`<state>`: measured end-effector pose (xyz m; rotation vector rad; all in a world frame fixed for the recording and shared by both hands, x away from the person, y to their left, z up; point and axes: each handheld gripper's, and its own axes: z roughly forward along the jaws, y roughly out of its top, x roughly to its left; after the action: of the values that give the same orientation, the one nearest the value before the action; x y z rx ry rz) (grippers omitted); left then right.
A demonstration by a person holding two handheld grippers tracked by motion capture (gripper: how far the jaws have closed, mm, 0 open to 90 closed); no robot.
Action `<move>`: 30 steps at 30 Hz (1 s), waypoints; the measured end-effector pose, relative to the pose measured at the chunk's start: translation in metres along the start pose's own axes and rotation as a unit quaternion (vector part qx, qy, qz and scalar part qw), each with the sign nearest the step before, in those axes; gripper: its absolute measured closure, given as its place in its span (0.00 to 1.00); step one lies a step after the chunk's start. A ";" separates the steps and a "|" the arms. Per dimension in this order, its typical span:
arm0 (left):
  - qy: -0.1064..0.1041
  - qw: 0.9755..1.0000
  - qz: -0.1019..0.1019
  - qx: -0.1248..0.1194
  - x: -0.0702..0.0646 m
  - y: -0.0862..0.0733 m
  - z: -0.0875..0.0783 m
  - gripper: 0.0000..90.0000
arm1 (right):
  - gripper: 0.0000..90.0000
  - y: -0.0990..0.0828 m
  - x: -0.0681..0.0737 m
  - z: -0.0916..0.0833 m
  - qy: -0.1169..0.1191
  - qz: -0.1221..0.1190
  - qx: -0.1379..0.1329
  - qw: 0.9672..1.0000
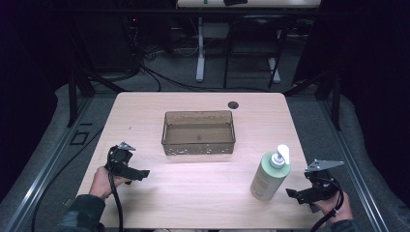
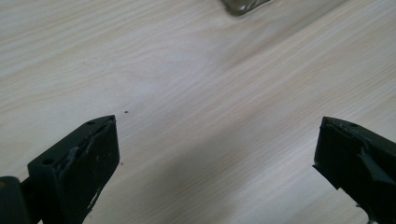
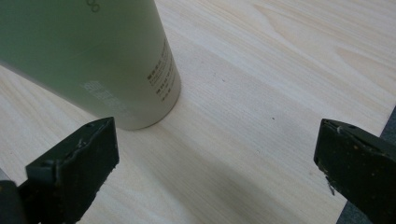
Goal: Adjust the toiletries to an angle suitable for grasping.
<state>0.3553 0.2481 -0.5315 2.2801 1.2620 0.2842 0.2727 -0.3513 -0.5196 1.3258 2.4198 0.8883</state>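
A pale green pump bottle (image 1: 269,175) with a white pump head stands upright near the table's front right. My right gripper (image 1: 296,195) sits just to its right, open, with nothing between its jaws. In the right gripper view the bottle's base (image 3: 116,70) is close ahead, left of the gap, and the gripper (image 3: 217,154) is apart from it. My left gripper (image 1: 140,173) is held low at the front left, open and empty. In the left gripper view, bare wood lies between the wide-apart jaws (image 2: 217,151). A clear brownish rectangular bin (image 1: 198,148) stands at the table's middle.
The light wood table (image 1: 193,193) has a small dark grommet hole (image 1: 233,105) behind the bin. A corner of the bin (image 2: 243,5) peeks in at the top of the left gripper view. Dark frame posts, cables and another desk's legs stand beyond the far edge.
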 end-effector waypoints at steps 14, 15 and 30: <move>0.012 1.000 0.005 0.009 0.004 -0.001 -0.002 0.00 | 0.00 0.007 0.016 0.002 0.015 -0.042 -0.014 0.999; 0.009 1.000 0.004 0.008 0.003 0.000 -0.002 0.00 | 0.00 0.008 0.019 0.002 0.017 -0.046 -0.016 0.999; 0.009 1.000 0.002 0.004 0.005 -0.001 -0.003 0.00 | 0.00 0.028 0.042 0.003 0.051 -0.074 -0.065 0.994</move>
<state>0.3562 0.2540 -0.5293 2.2926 1.2705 0.3030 0.2694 -0.3038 -0.5020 1.0661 2.4499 1.0752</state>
